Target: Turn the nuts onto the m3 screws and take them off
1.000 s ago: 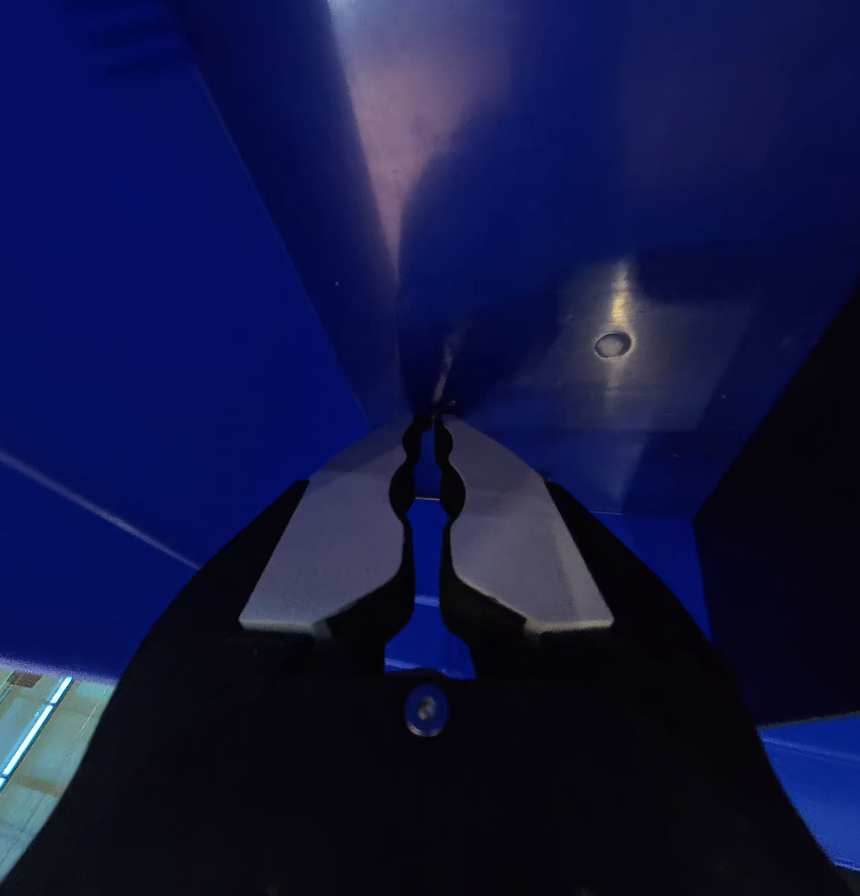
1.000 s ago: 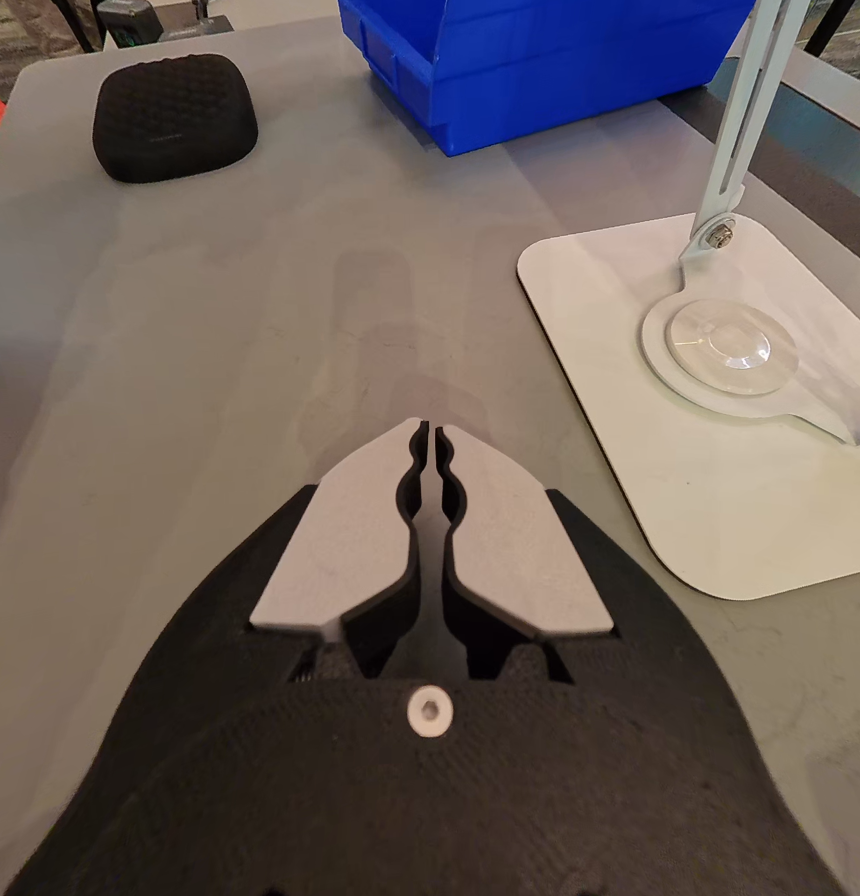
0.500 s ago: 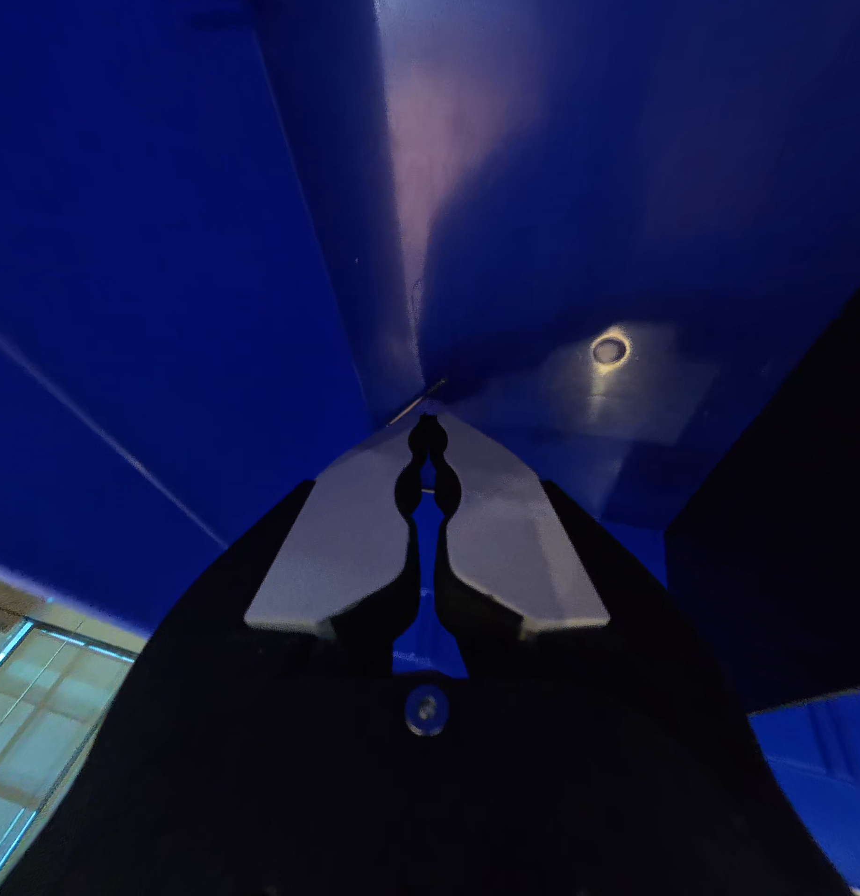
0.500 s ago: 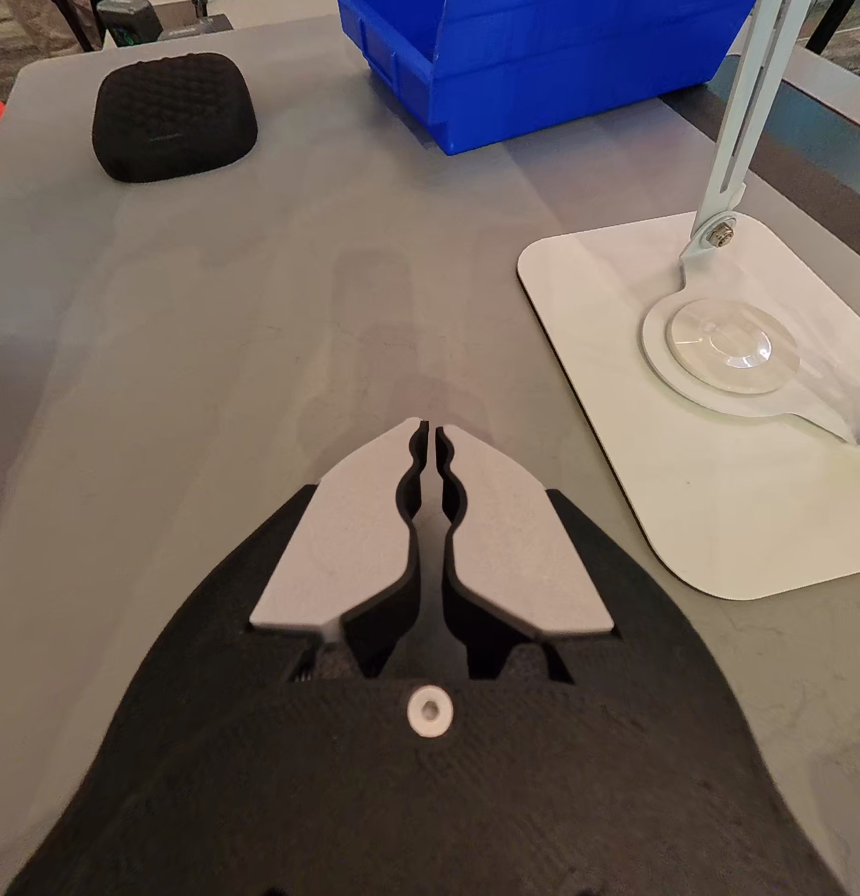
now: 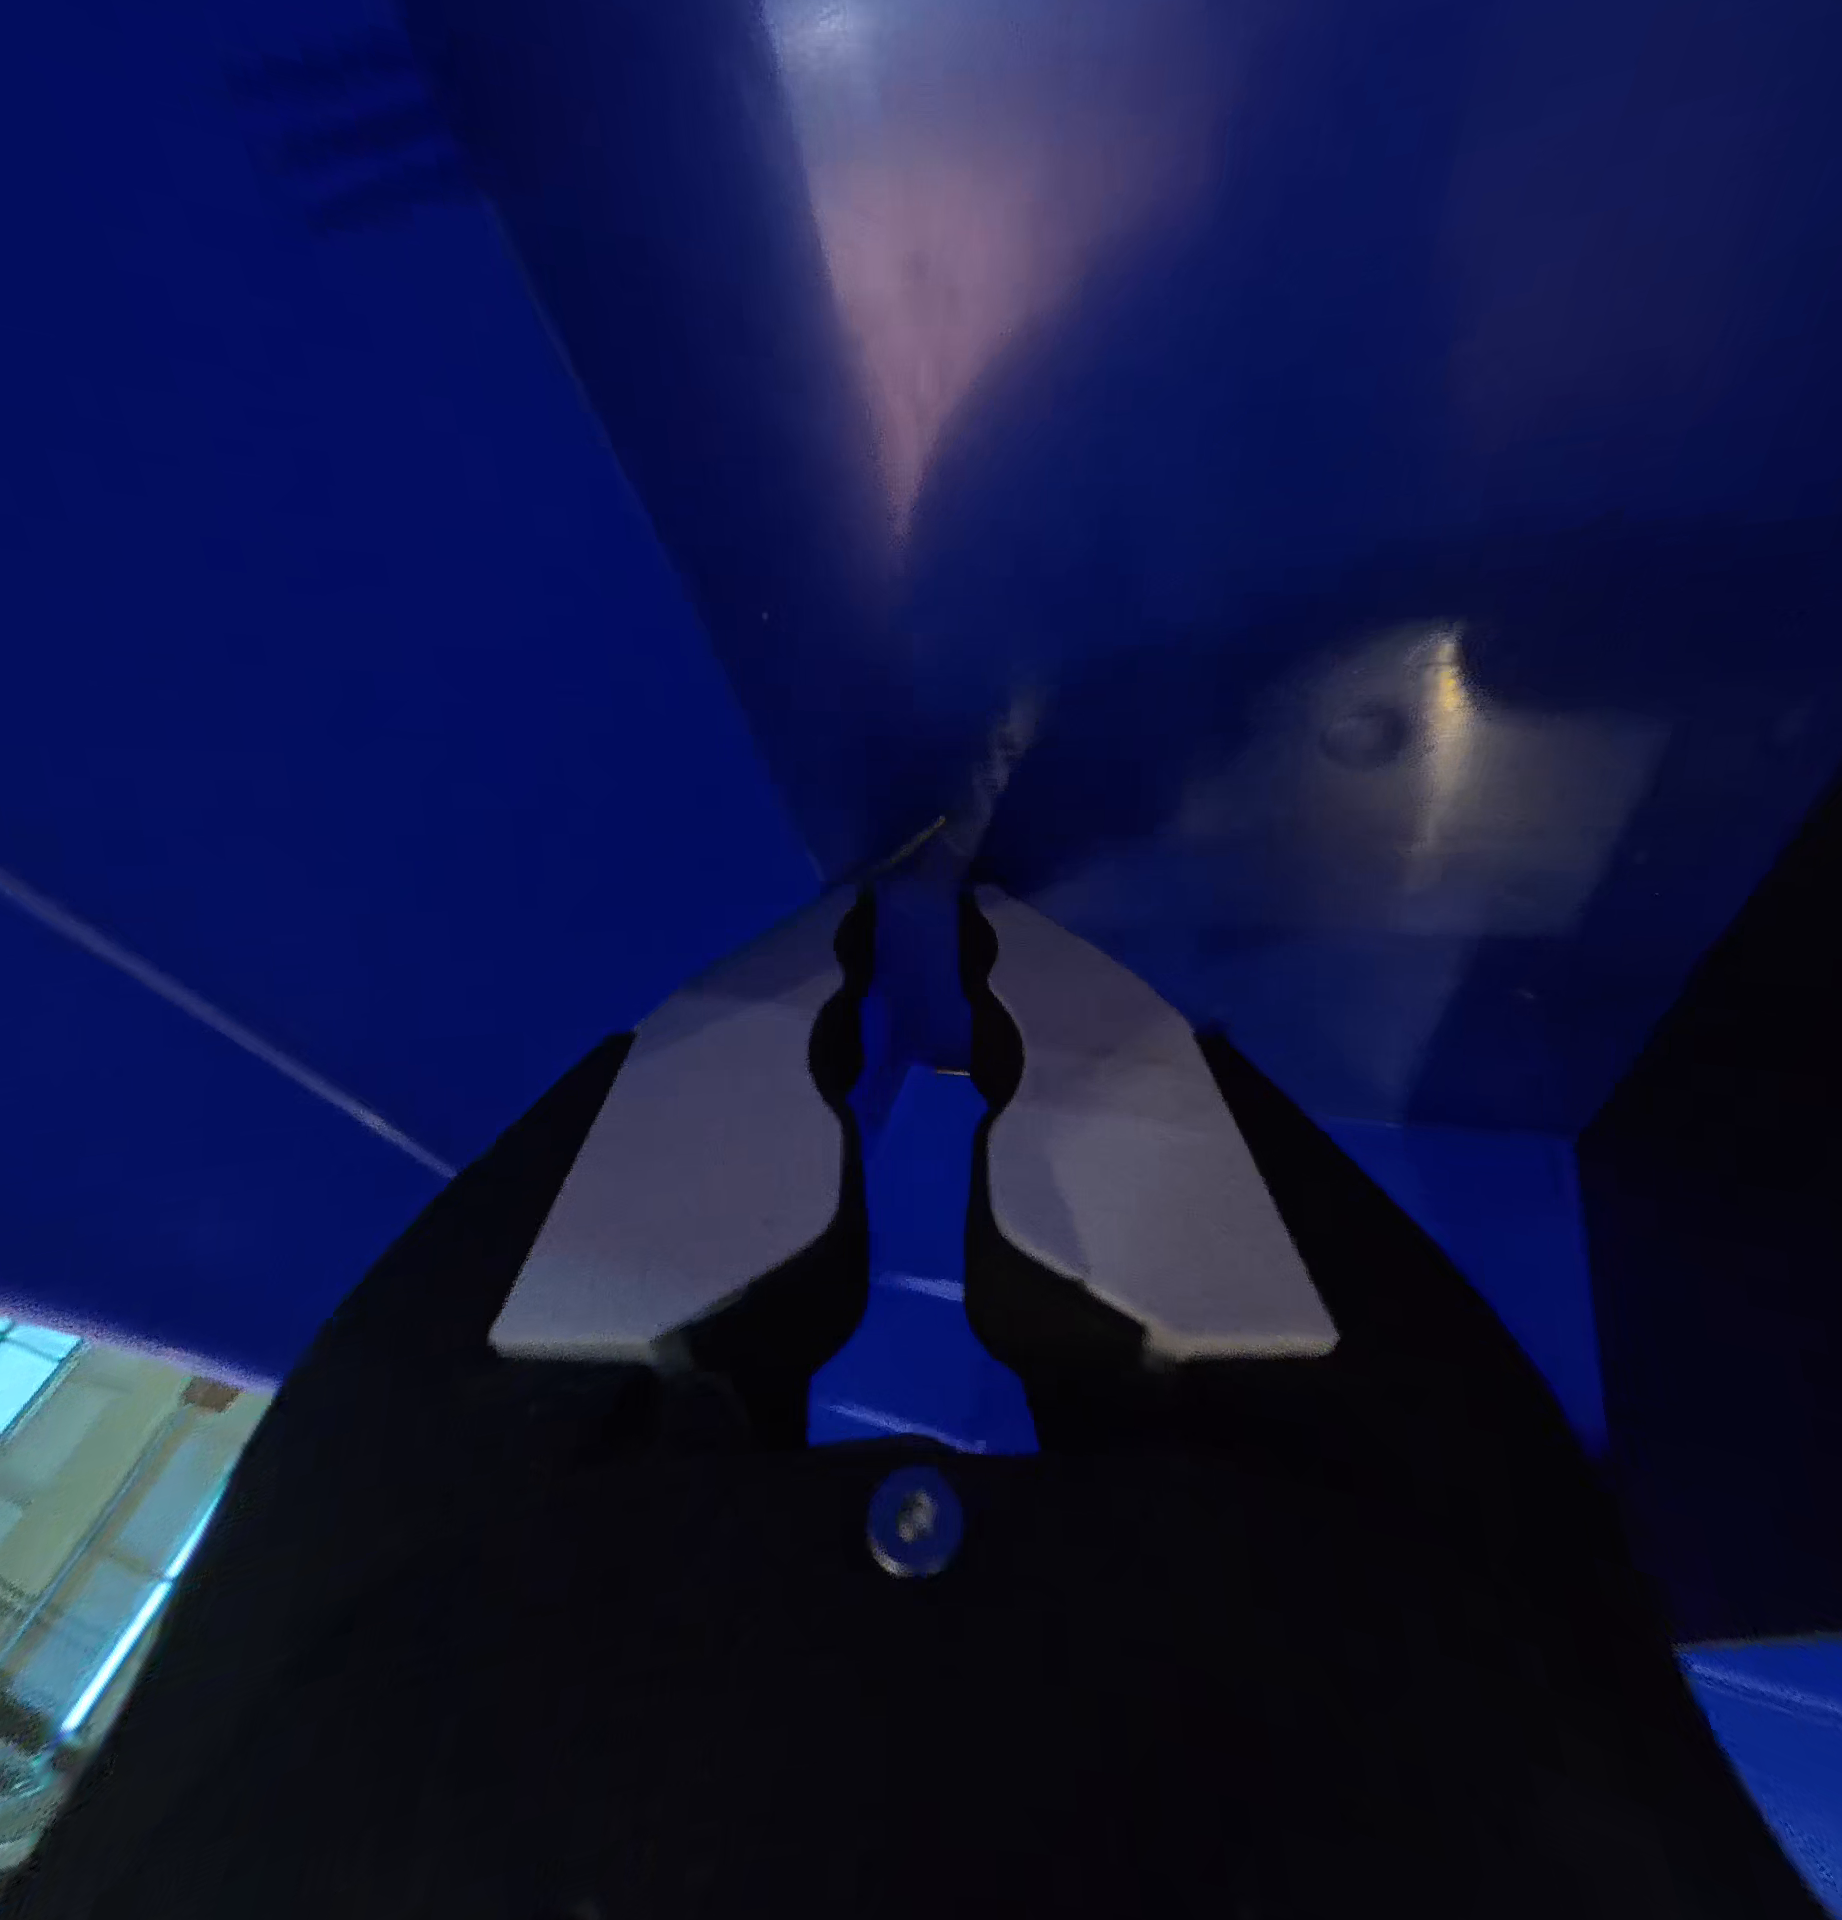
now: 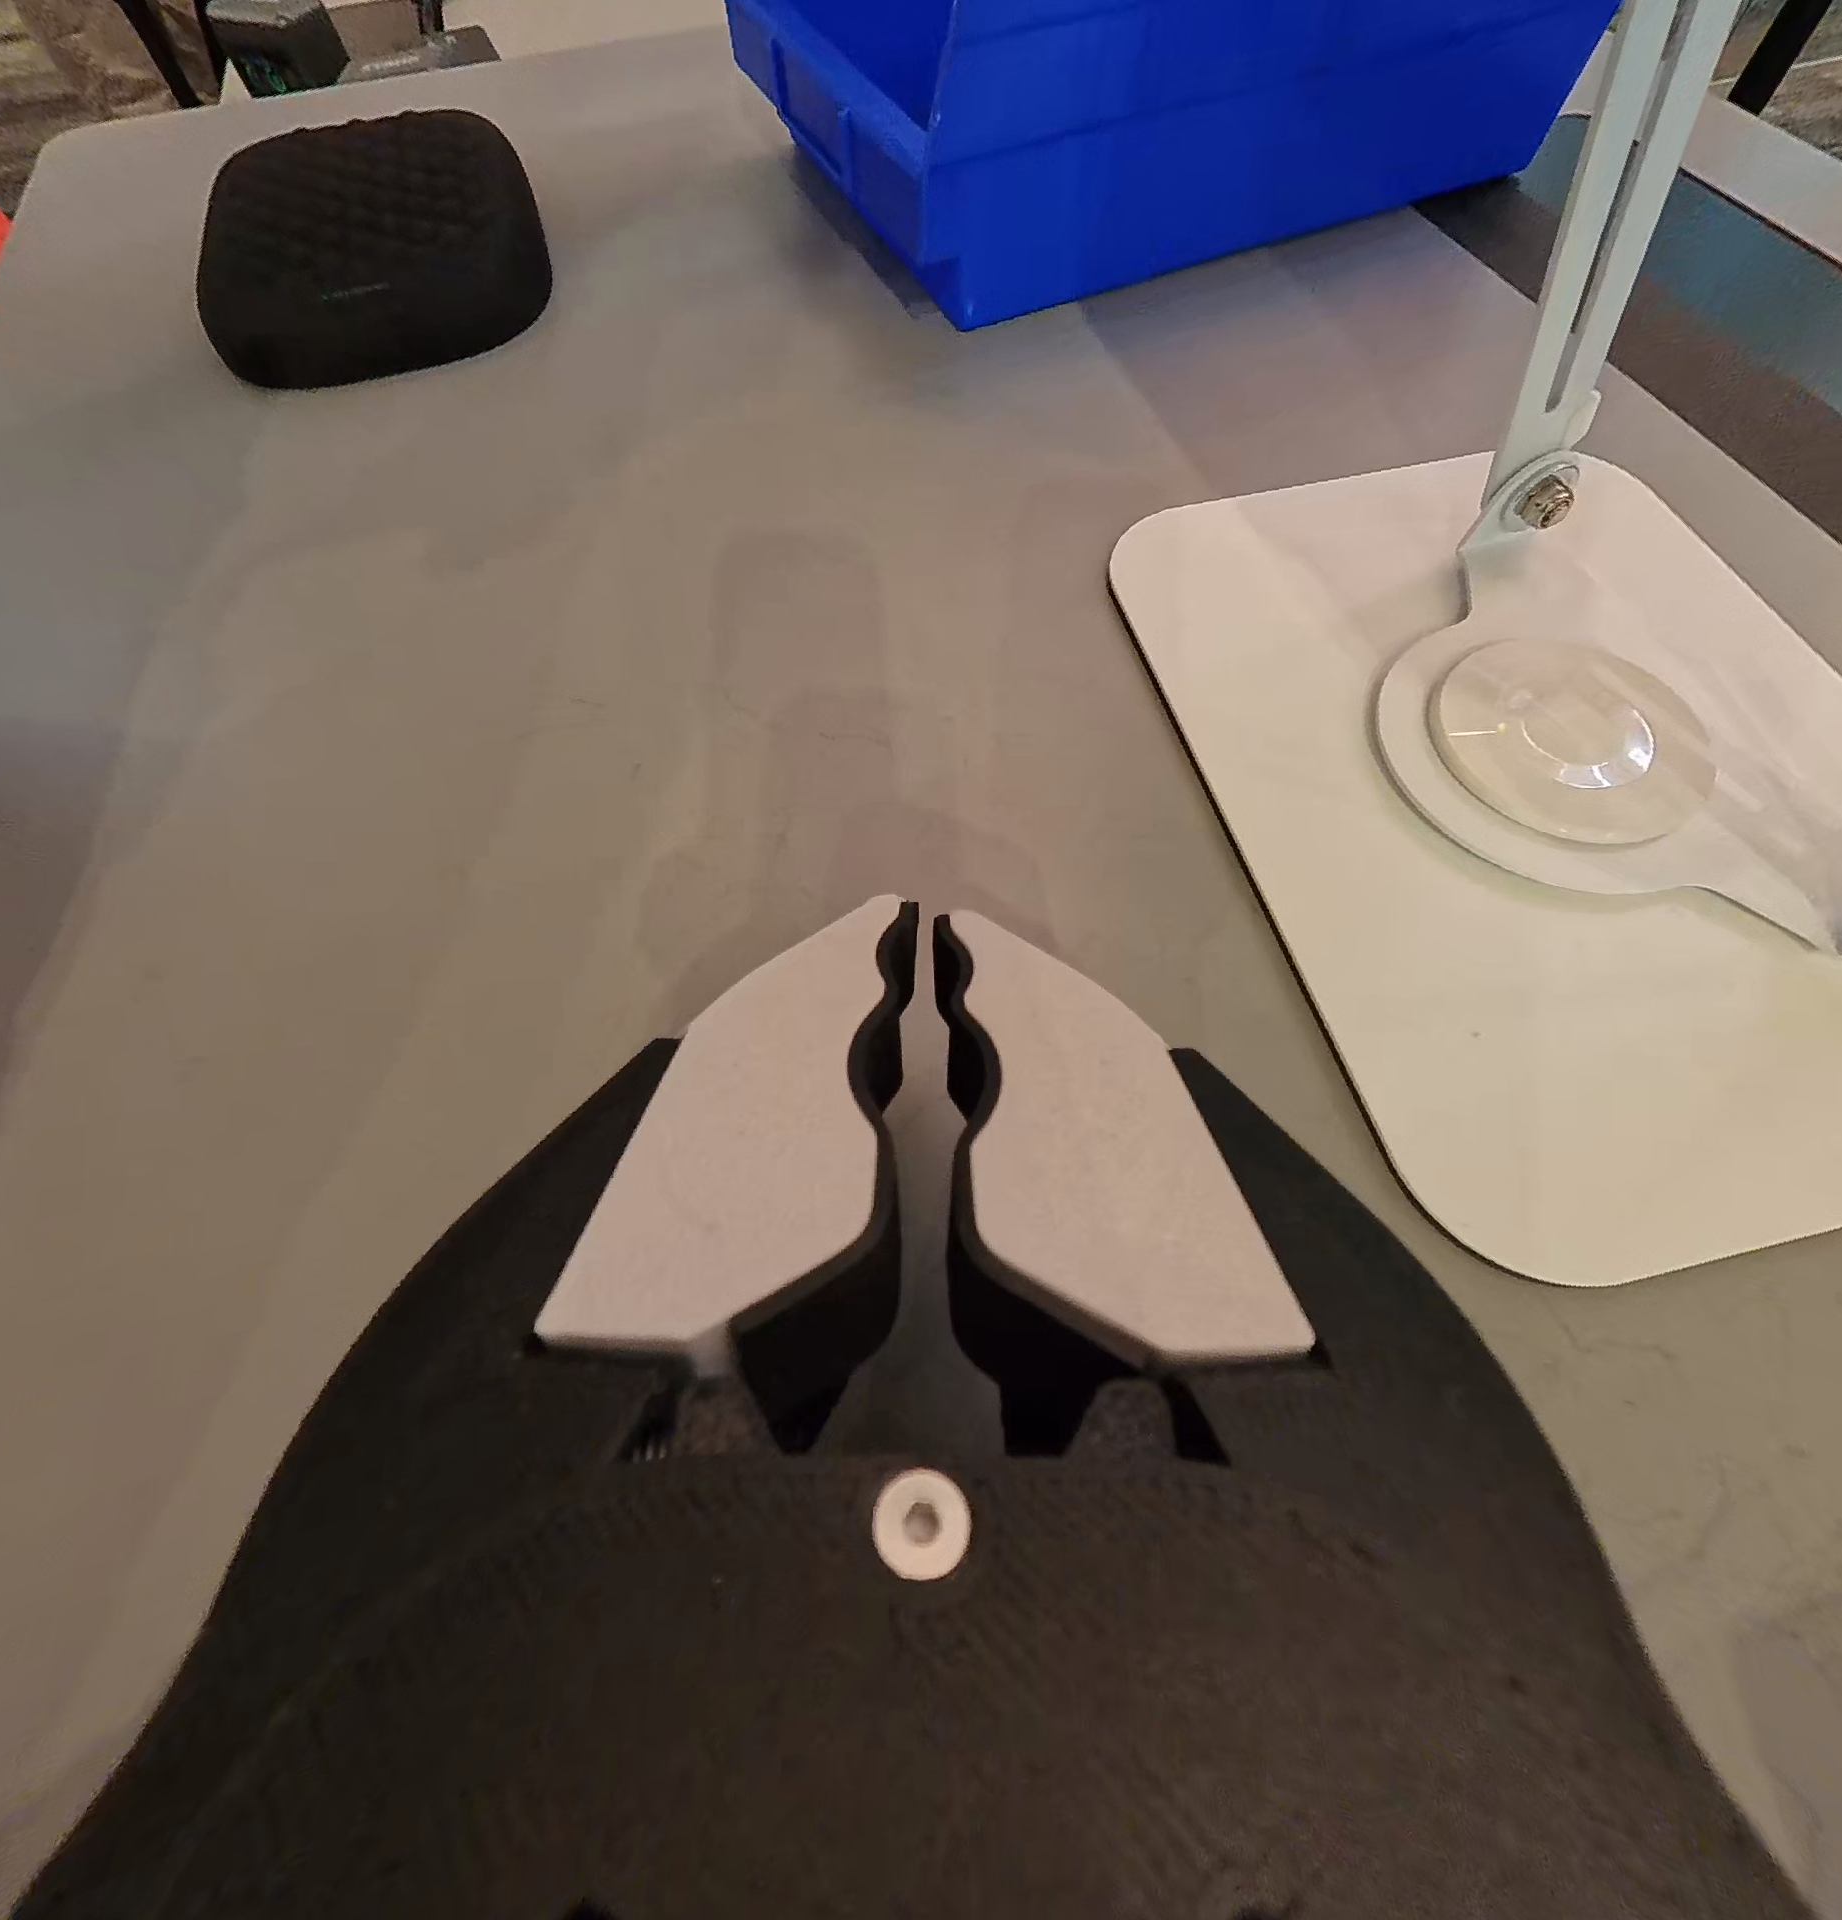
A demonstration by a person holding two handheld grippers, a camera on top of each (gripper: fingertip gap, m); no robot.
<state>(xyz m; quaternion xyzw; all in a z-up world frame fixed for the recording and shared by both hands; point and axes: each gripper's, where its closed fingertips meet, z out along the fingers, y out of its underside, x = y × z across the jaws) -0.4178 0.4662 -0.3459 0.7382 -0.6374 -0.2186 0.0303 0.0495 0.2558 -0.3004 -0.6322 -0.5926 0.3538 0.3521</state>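
My left gripper (image 5: 919,899) is deep inside a blue plastic bin (image 5: 377,623), with its tips at a bottom corner. Its jaws stand a little apart and only blue plastic shows between them. A thin pale sliver, like a pin or a wire (image 5: 922,836), lies in the corner just ahead of the tips and is free of the pads. My right gripper (image 6: 919,914) hovers low over the grey table (image 6: 481,727). Its jaws are closed to a narrow slit with nothing between them. The blue bin (image 6: 1156,187) stands at the far side in the right wrist view.
A black textured pad (image 6: 371,244) lies at the far left of the table. A white base plate (image 6: 1416,1039) lies on the right, with a clear round disc (image 6: 1566,748) and a slanted white stand arm (image 6: 1613,208). The bin floor has a round moulded mark (image 5: 1358,732). Tip to tip, the grippers are about 50 cm apart.
The left jaws closed fully at the bin corner half a second ago and have now opened a little. The thin sliver stays just ahead of the tips. The right gripper has not moved.
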